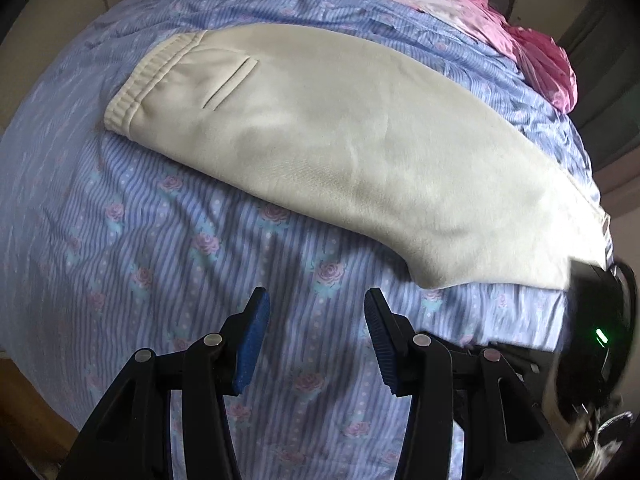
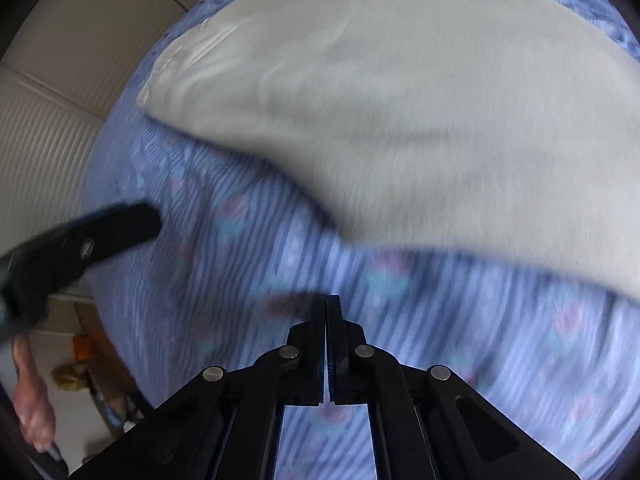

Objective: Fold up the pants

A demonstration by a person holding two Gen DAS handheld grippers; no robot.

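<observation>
Your bed [image 1: 168, 216], under a blue striped sheet with roses, carries the cream pants [image 1: 340, 136] laid flat and folded lengthwise, waistband [image 1: 140, 80] at the far left, legs running right. A pink cover [image 1: 540, 52] is bunched beyond them. Your left gripper [image 1: 316, 340] hovers near the pants' closer edge, fingers [image 1: 252, 336] parted, grasping nothing. Your right gripper [image 2: 326, 344] is clenched empty over bare sheet.

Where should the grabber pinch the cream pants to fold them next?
Probably the ribbed waistband of the cream pants, coming from the open striped sheet on its near side. The pants already lie flat, legs stacked, so that thick band gives a firm edge to lift toward the leg end. The left gripper hovers open; the right gripper is shut on nothing.
</observation>
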